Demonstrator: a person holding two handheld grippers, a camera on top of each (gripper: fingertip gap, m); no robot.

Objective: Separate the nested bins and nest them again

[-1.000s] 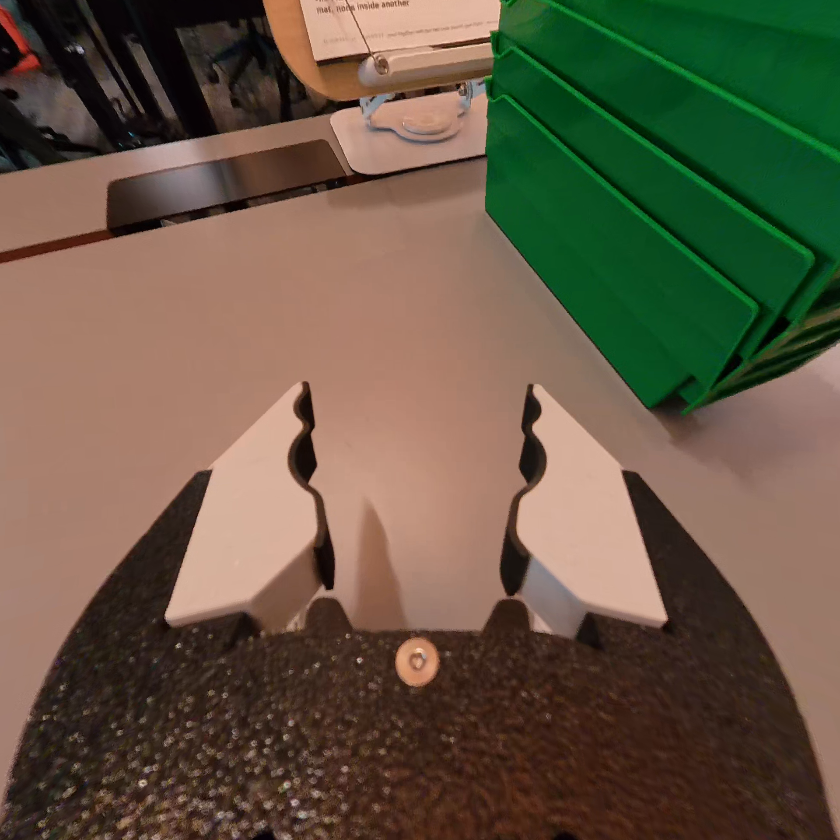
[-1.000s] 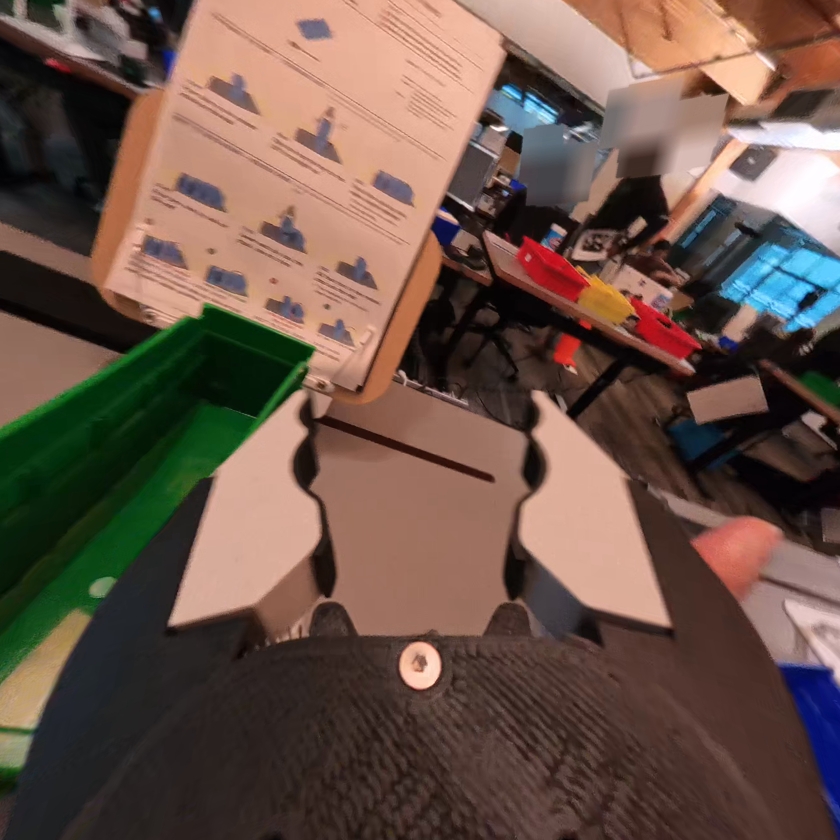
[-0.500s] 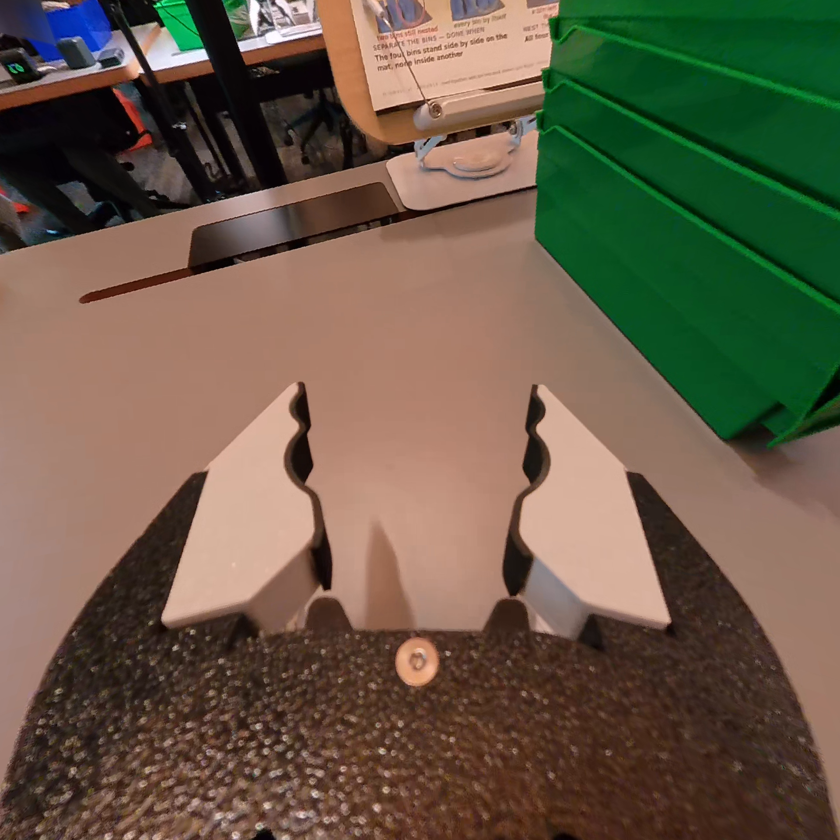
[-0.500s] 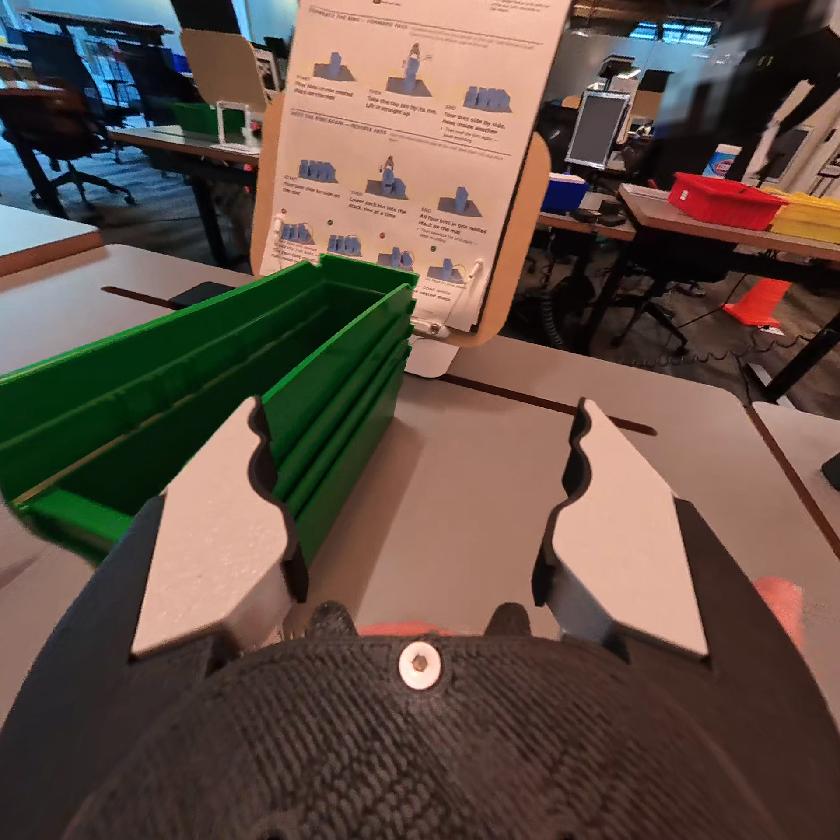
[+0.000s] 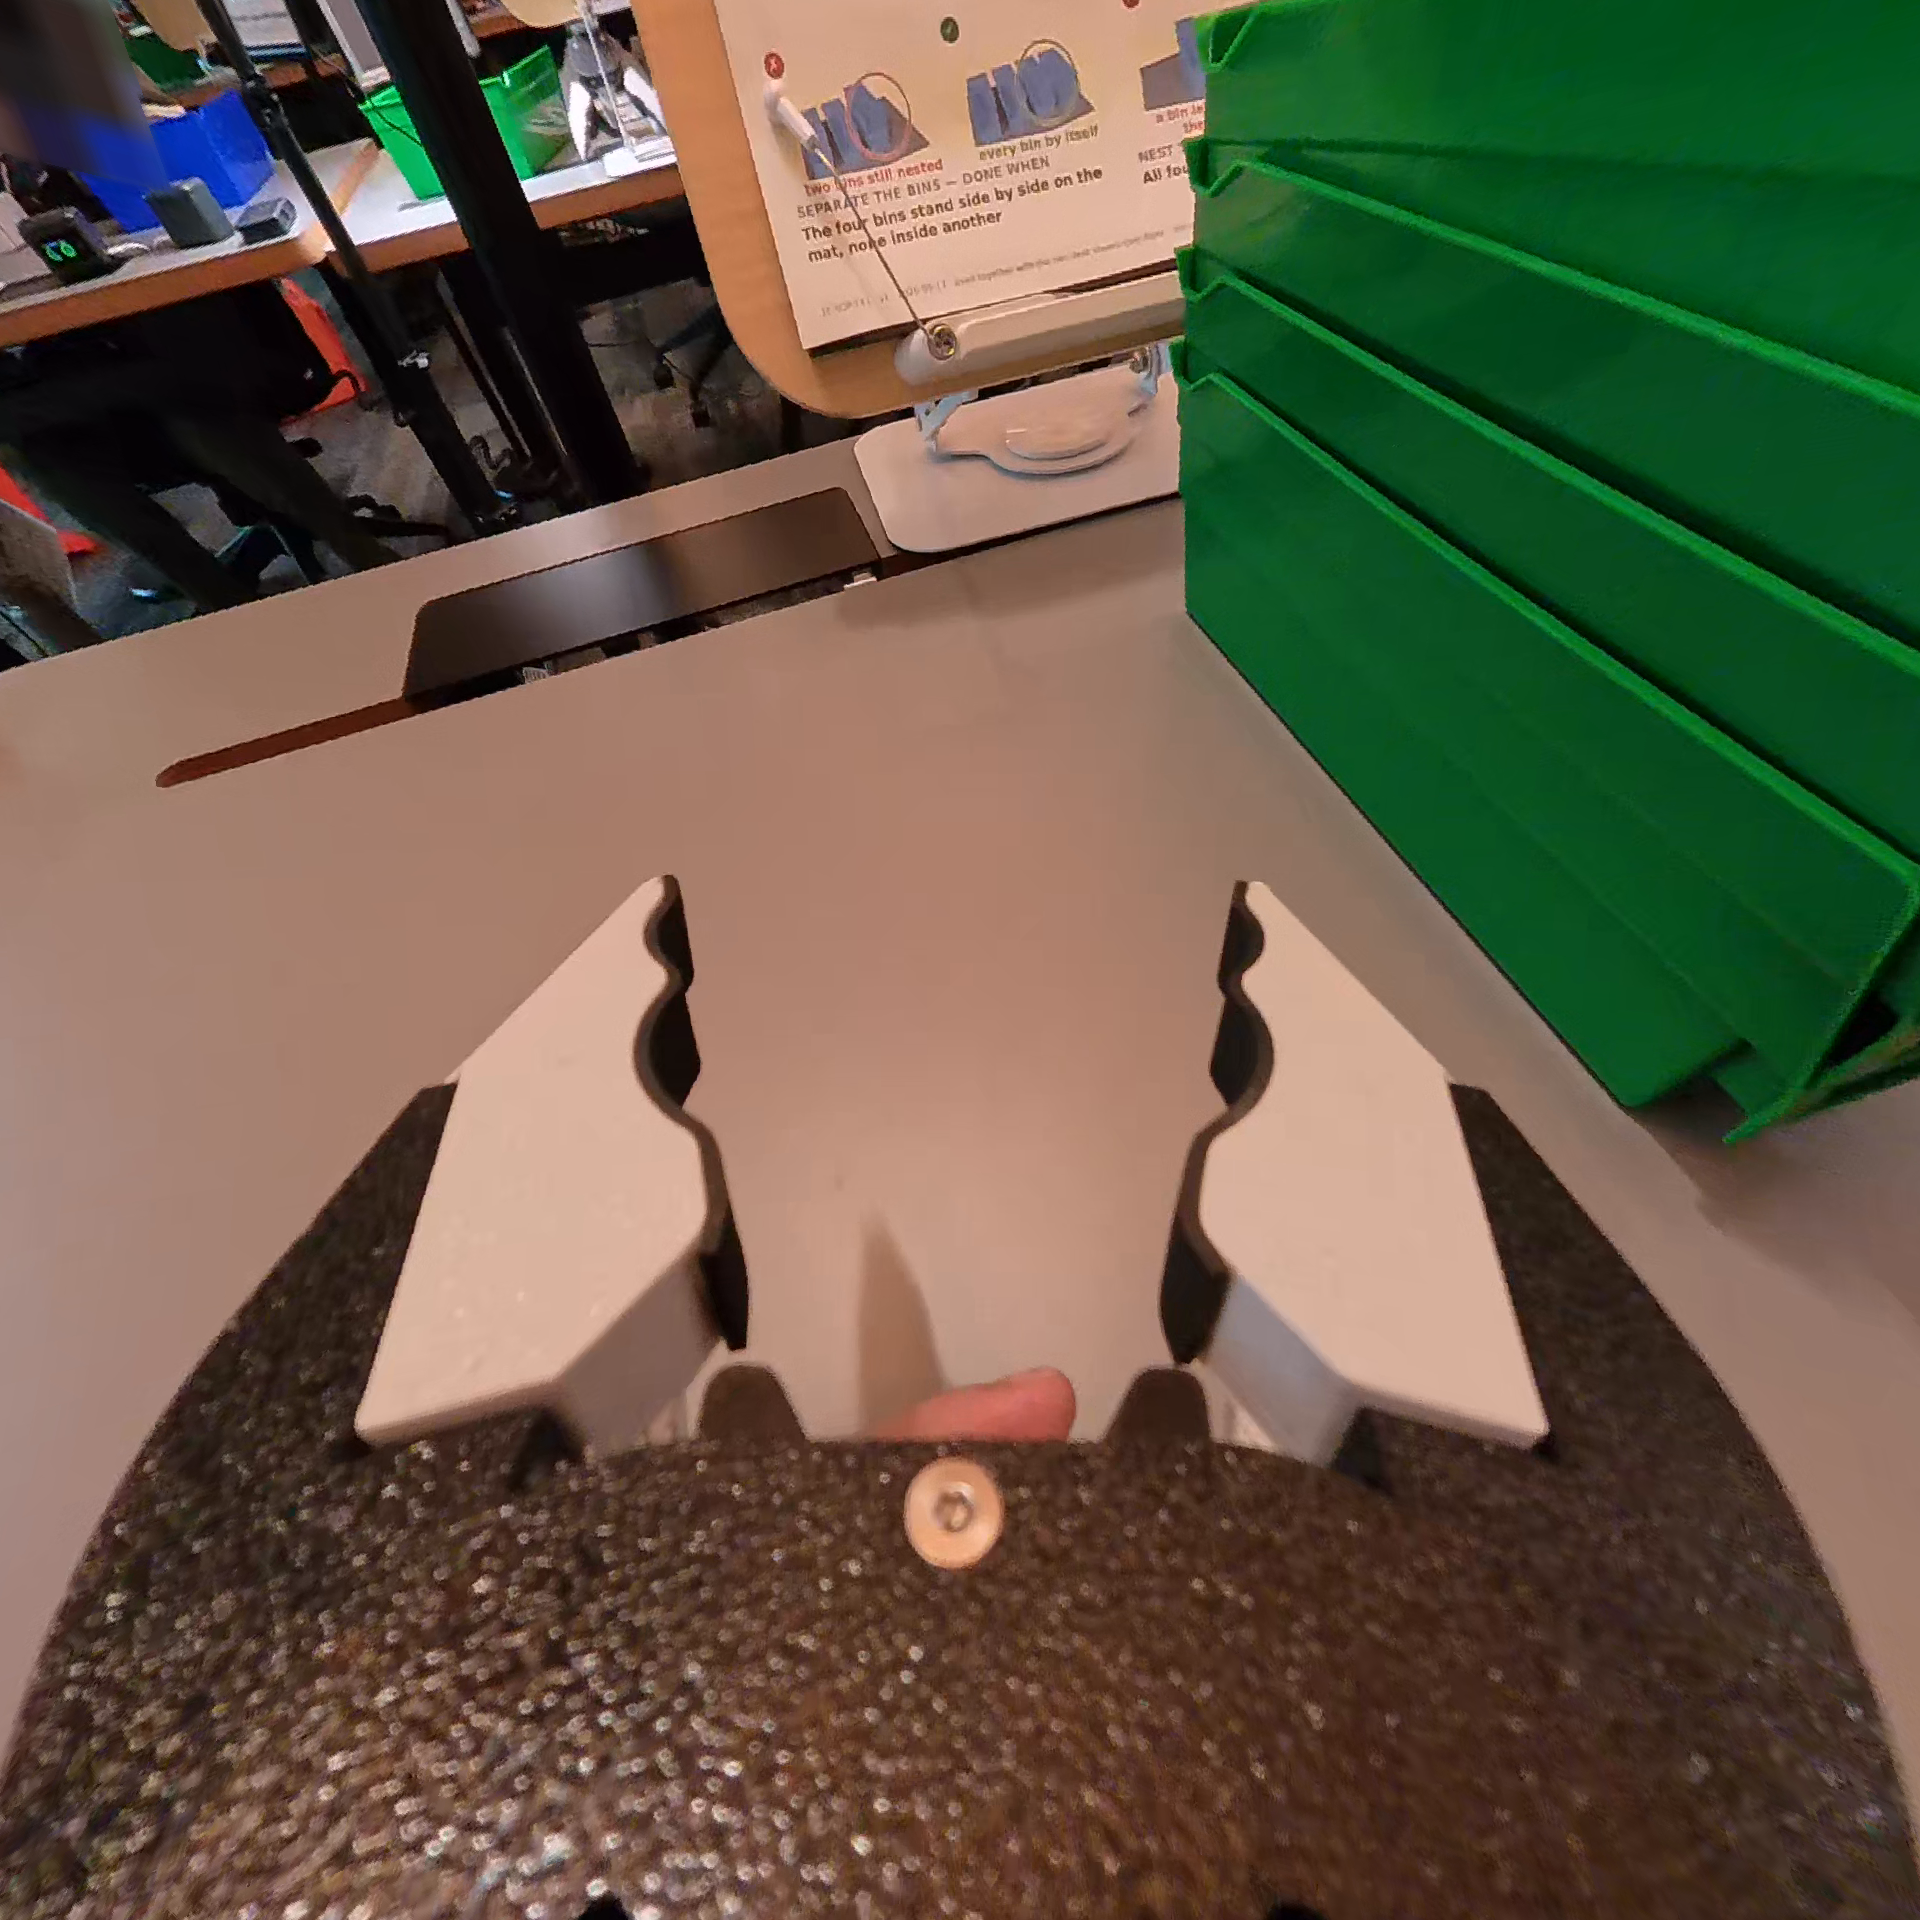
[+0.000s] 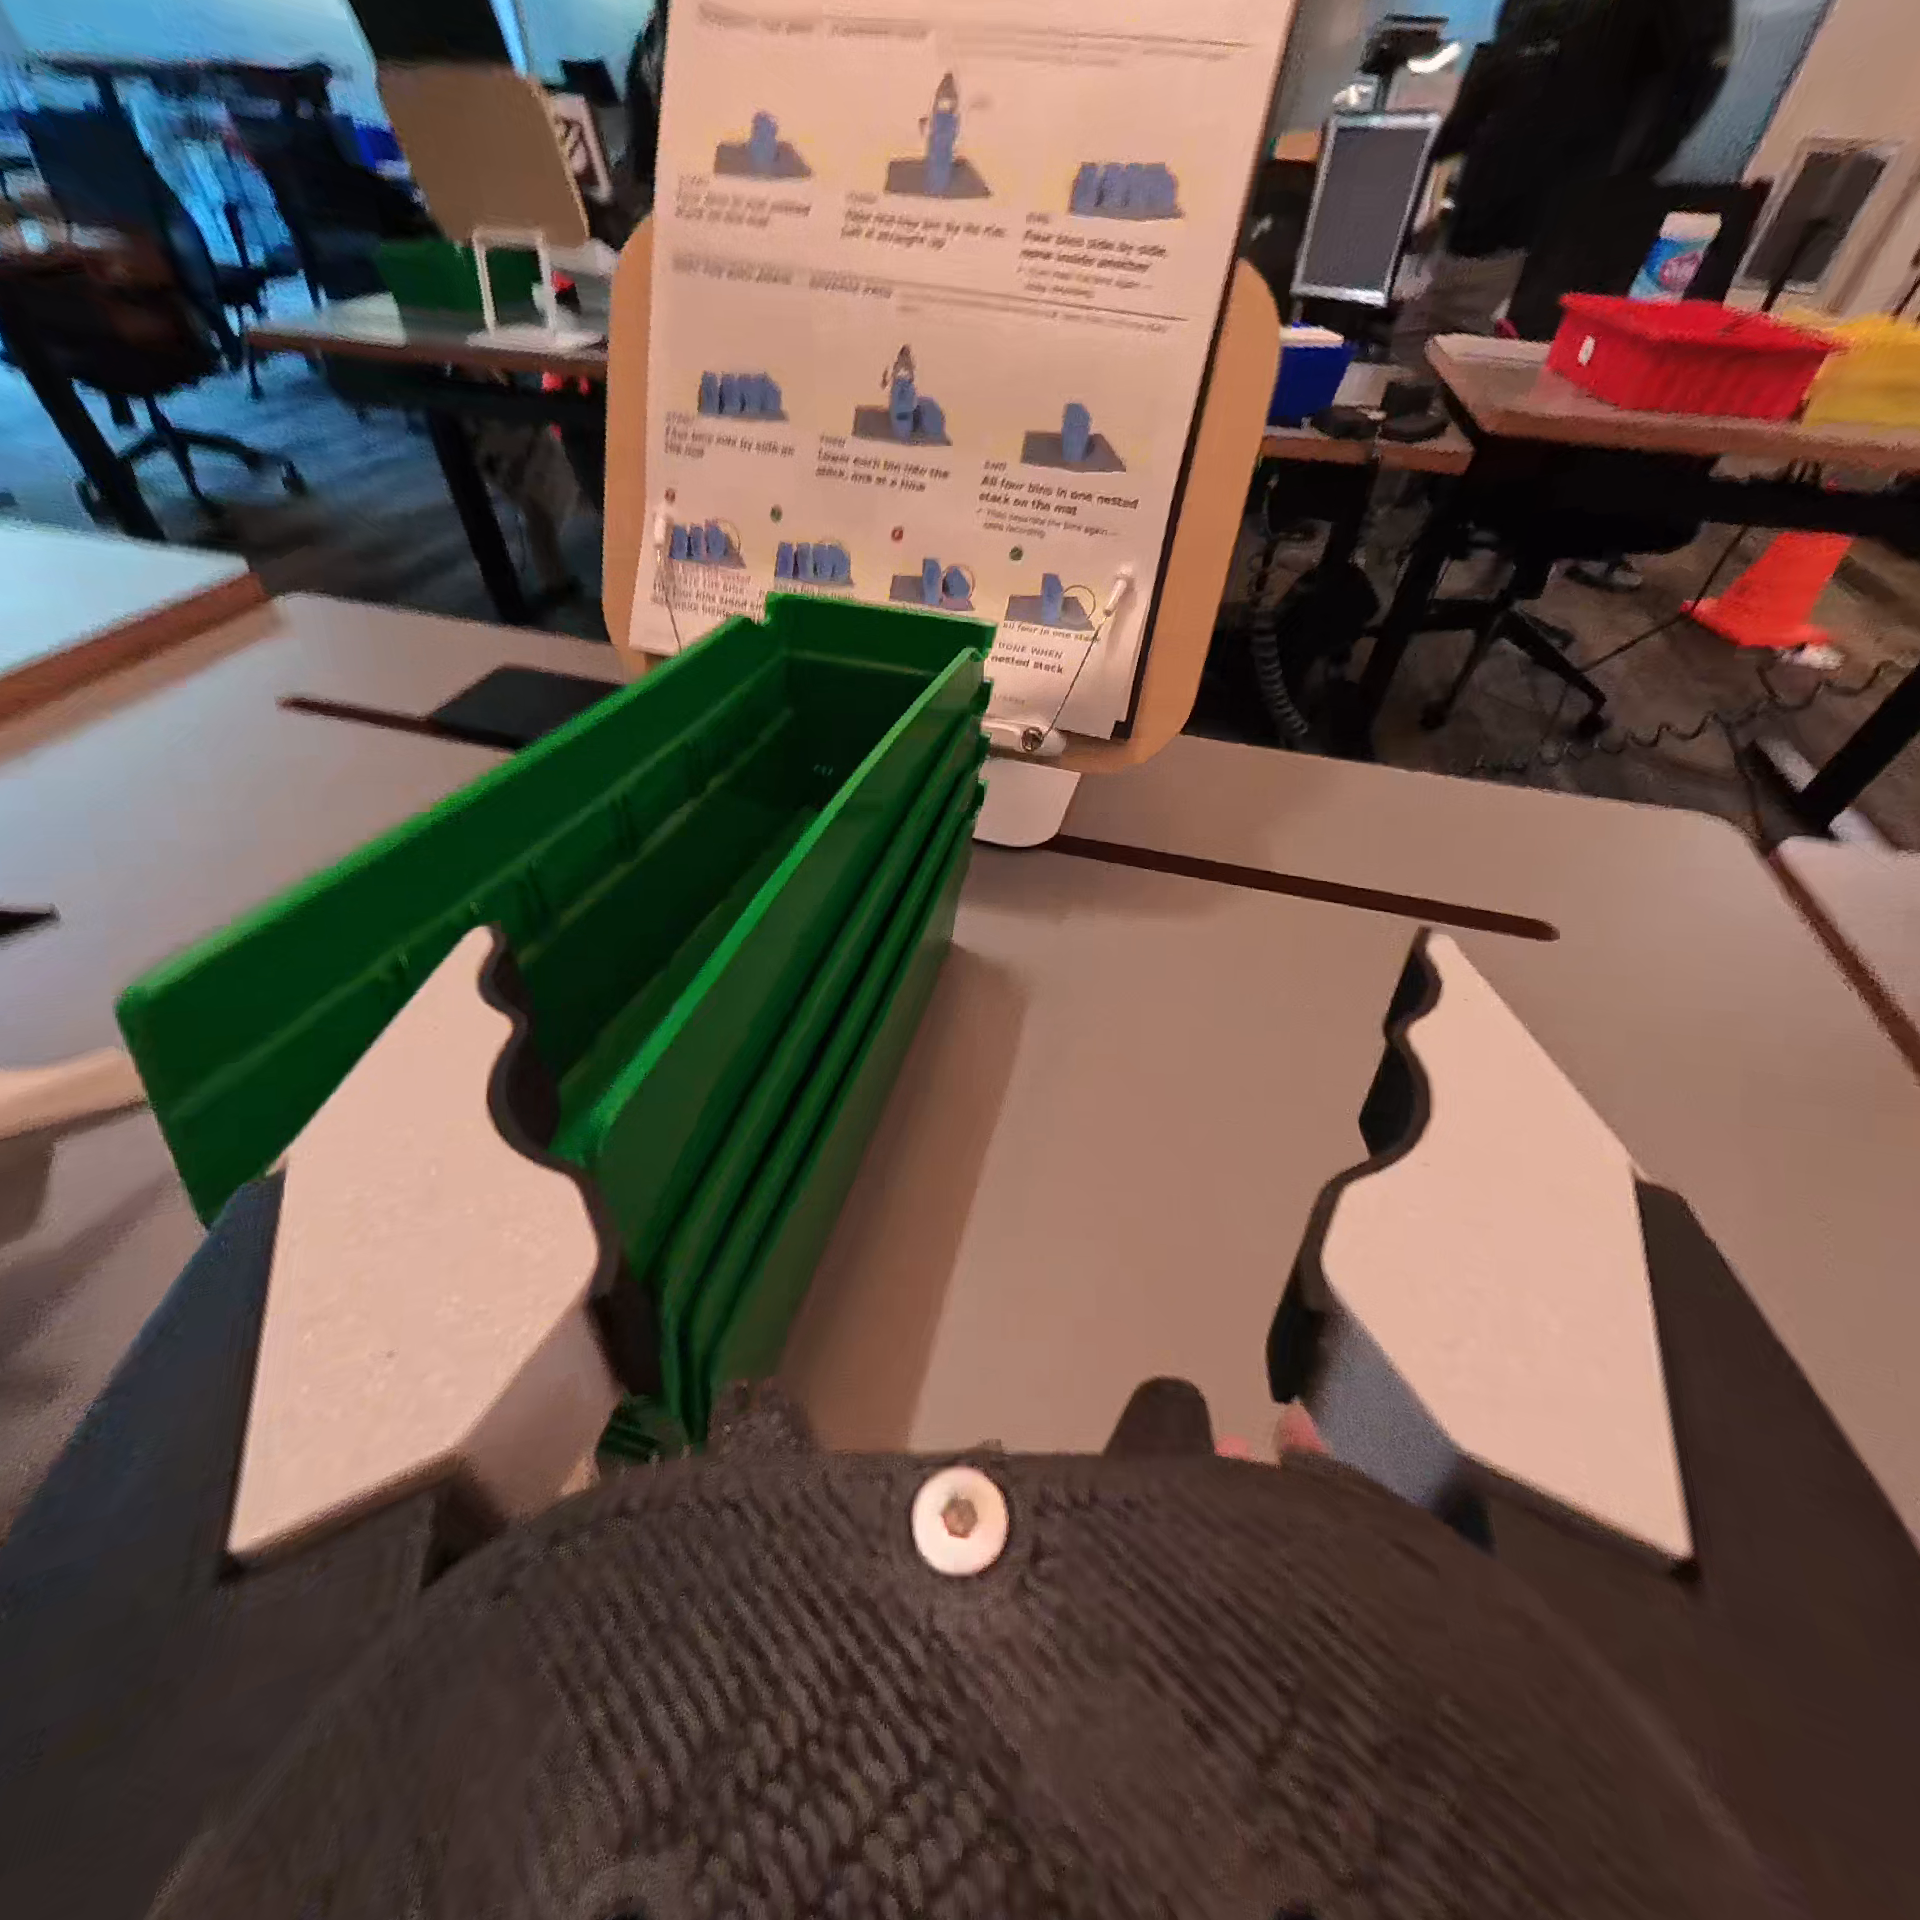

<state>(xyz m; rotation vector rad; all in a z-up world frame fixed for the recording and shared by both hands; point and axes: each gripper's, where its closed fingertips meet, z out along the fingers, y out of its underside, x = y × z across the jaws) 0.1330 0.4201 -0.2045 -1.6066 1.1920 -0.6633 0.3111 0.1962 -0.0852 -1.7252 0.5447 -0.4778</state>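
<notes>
While my right gripper (image 6: 956, 1122) hangs with its pale, wavy-edged fingers spread wide, its left finger (image 6: 416, 1226) sits inside the top bin and the near right-hand walls of the nested bins (image 6: 665, 935) fall between the two fingers; I cannot tell whether anything touches. The bins are glossy green plastic, long and narrow, with thin stepped rims fanned one above another, standing on the smooth grey table (image 6: 1195, 1039) toward its far edge, just in front of a rounded wooden board carrying an instruction sheet (image 6: 935, 364).

My left gripper (image 5: 956, 997) is also spread and empty, above bare table, with the green stack (image 5: 1558, 623) off to its right. A fingertip (image 5: 987, 1403) shows behind its grainy black body.

Half a second ago my right gripper was farther back and a little narrower; it has closed in on the stack's near end. From the left, the bins look nearer and the board fills more of the view.
</notes>
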